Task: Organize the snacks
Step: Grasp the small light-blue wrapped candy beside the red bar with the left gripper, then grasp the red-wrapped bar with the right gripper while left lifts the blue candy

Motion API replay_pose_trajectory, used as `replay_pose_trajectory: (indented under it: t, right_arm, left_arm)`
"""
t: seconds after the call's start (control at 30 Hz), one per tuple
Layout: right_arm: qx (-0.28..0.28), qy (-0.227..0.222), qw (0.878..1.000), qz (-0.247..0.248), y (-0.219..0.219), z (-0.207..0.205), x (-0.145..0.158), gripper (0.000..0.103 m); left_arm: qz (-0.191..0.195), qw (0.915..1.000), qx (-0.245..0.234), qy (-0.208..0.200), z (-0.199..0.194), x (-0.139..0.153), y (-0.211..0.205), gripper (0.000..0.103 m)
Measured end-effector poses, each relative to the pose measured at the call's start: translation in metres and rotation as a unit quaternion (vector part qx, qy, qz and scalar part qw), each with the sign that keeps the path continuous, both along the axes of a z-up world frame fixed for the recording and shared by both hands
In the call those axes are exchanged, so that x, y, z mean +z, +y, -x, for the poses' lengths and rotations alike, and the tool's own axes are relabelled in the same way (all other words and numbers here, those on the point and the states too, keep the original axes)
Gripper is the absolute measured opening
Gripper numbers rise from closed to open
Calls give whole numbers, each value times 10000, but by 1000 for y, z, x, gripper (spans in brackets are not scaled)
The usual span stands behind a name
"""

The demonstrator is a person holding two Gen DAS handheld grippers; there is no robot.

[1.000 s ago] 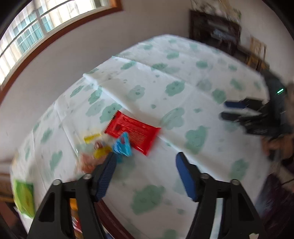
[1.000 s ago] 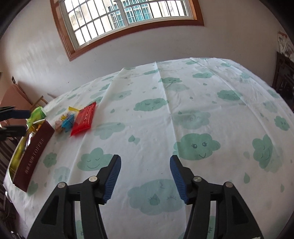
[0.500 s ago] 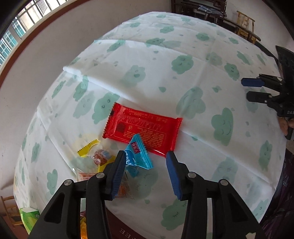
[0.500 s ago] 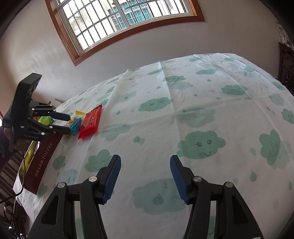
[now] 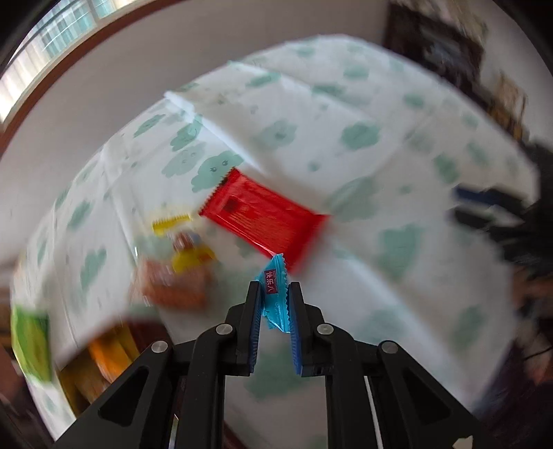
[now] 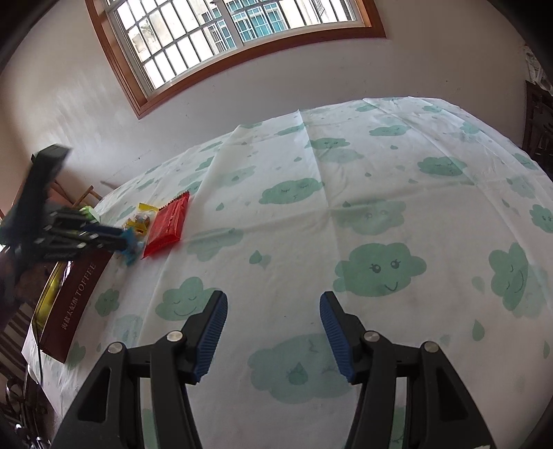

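Window only beyond right gripper; elsewhere, pinched blue packet.

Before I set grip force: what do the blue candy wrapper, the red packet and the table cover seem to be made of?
Blue candy wrapper, pinched in the left hand-held gripper: thin glossy plastic film, crinkled, with a serrated end. Red snack packet: shiny plastic film, zigzag-cut ends, probably foil-lined. Cloud-print table cover: matte thin sheet with sharp fold creases, plastic or cloth, unclear.
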State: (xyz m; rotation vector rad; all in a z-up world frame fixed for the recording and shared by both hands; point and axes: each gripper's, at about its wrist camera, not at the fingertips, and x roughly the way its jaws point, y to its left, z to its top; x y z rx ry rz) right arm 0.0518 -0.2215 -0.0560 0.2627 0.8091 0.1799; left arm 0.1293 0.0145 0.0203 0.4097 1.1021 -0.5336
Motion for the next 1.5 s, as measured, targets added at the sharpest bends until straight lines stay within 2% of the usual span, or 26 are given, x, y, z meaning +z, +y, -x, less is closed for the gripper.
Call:
replay_pose_trajectory:
  t: [0.07, 0.13, 0.33, 0.43, 0.53, 0.63, 0.7, 0.83, 0.87, 0.93, 0.97, 1.1, 1.33, 1.5]
  right_arm:
    - [35, -8, 9999, 110, 4, -1, 1, 57]
    - [255, -102, 9993, 250, 15, -2, 5, 57]
    - [1155, -81, 9932, 122, 79, -44, 23, 59]
    - [1400, -42, 9896, 330, 114, -73, 26, 67]
    - [1576, 174, 9857, 568, 144, -103, 19, 67]
    - [1605, 320, 9823, 914, 167, -125, 8, 67]
    - [1606, 468, 9803, 1053, 176, -137, -1, 68]
    - [1609, 444, 9744, 1506, 188, -143, -3, 67]
    - [1613, 435, 9722, 1640, 191, -142, -3, 62]
    - [1658, 400, 9682, 1830, 192, -140, -2, 46]
    - [1661, 418, 9676, 1857, 191, -139, -2, 45]
    - [1768, 317, 9633, 1993, 184, -123, 1, 44]
    - [1282, 80, 9809, 1461, 135, -72, 15, 44]
    - [924, -78, 9876, 1268, 104, -40, 24, 44]
  left_arm:
    - [224, 9994, 245, -38, 26, 20, 3, 13]
    - [638, 9969, 457, 97, 47, 33, 10, 13]
    - [1247, 9859, 1111, 118, 92, 40, 31, 13]
    - [1312, 9832, 1269, 49, 107, 37, 37, 13]
    - [1490, 9791, 1382, -5, 118, 39, 48, 13]
    - [1490, 9780, 1454, -139, 124, 41, 56, 13]
    - [1498, 9770, 1509, -171, 127, 40, 60, 12]
    - [1541, 9739, 1651, -237, 132, 40, 68, 12]
    - [1572, 9727, 1691, -247, 132, 41, 70, 12]
    - [1641, 9701, 1767, -276, 134, 42, 74, 12]
    - [1658, 9698, 1765, -281, 134, 42, 75, 12]
    - [1627, 9698, 1764, -433, 139, 47, 77, 11]
    - [1675, 9659, 1884, -588, 150, 58, 87, 11]
    - [1661, 9616, 2065, -716, 160, 66, 103, 11]
